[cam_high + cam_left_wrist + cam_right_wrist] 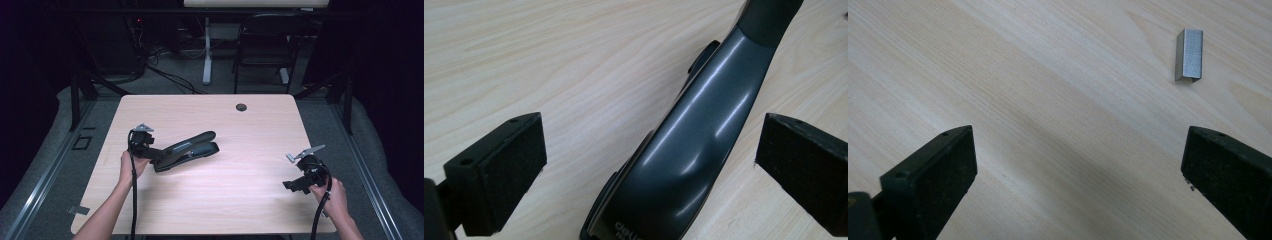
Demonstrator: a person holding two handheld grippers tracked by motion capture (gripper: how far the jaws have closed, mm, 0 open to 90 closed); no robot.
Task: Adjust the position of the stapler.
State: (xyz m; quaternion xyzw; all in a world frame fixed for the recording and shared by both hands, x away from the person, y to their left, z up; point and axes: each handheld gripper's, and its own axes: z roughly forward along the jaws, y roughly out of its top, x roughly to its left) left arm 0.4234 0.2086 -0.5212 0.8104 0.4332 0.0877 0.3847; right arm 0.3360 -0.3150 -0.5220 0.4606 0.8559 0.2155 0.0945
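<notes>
While straddling stapler [684,165], left hand-held gripper [649,170] agape

Stapler [187,149] on table [240,200] left, staple strip [1189,61] on table ahead of right gripper [296,186]

Light wood-grain table [240,190] with a round cable port [241,107] at 12 o'clock. A black stapler [192,148] lies at 9 o'clock of centre. A strip of staples [1189,61] rests on the bare wood.
</notes>
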